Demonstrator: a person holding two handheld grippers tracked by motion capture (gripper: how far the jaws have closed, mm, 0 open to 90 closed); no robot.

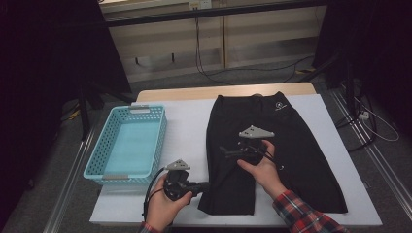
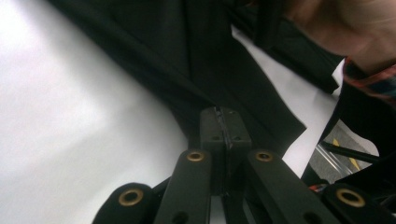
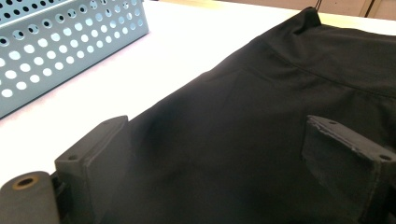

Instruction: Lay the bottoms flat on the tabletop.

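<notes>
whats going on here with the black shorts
A person is working on black shorts spread flat on a white table, a tool in each hand. The left tool is shut at the edge of the near-left leg hem. The right tool hangs open over the middle of the shorts, not gripping. A blue basket stands empty to the left.

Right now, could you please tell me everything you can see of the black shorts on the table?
The black shorts lie flat on the white table, waistband at the far edge, legs toward the person. The cloth looks smooth and matte, with a small white logo near the waistband. The left tool is shut on the hem of the left leg at the near corner. The right tool hovers open over the middle of the cloth. A blue basket sits apart, to the left.
</notes>
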